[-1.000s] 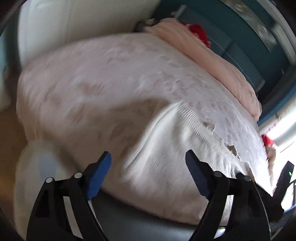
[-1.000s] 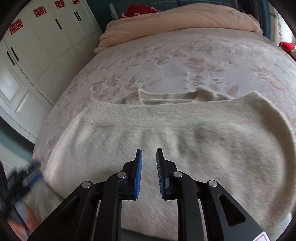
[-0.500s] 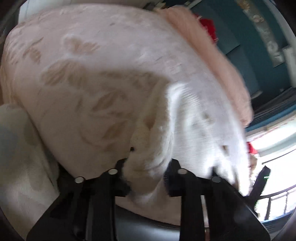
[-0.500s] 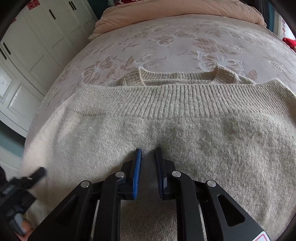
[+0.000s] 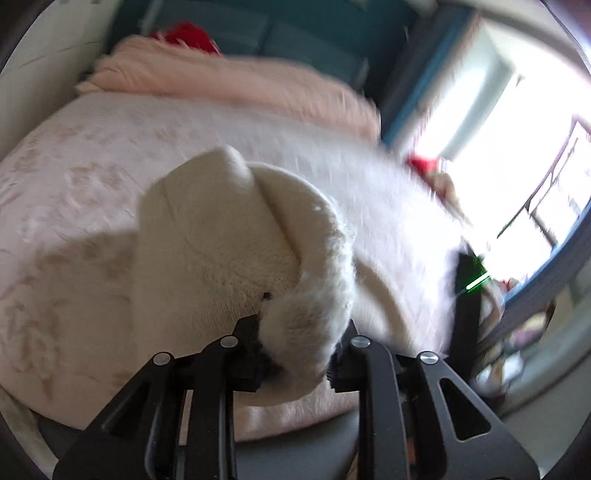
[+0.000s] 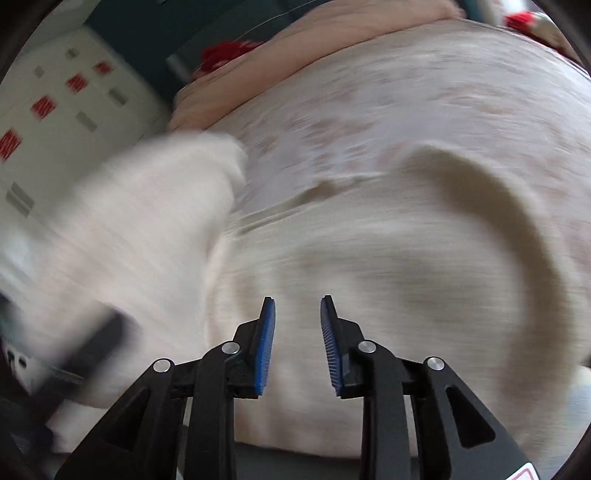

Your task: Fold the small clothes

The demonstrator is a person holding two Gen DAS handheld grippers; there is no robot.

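Note:
A cream knitted sweater (image 5: 207, 240) lies on the bed, and one side of it is lifted and pulled over the rest. My left gripper (image 5: 300, 328) has a bunched edge of the sweater between its pads; its jaws are opening slightly. In the right wrist view the lifted part (image 6: 129, 221) sweeps across at the left, blurred, while the rest of the sweater (image 6: 388, 258) lies flat. My right gripper (image 6: 297, 306) hangs just above the flat part, its jaws opening, with nothing between its blue pads (image 6: 266, 343).
The sweater rests on a pale floral bedspread (image 5: 74, 177). A pink blanket (image 5: 221, 85) with a red item (image 5: 184, 33) lies along the head of the bed. White wardrobe doors (image 6: 55, 110) stand on one side, a bright window (image 5: 517, 147) on the other.
My left gripper closed on the sweater's edge, then lifted and swung it across the garment while rolling. My right gripper's jaws parted and it shifted sideways over the sweater.

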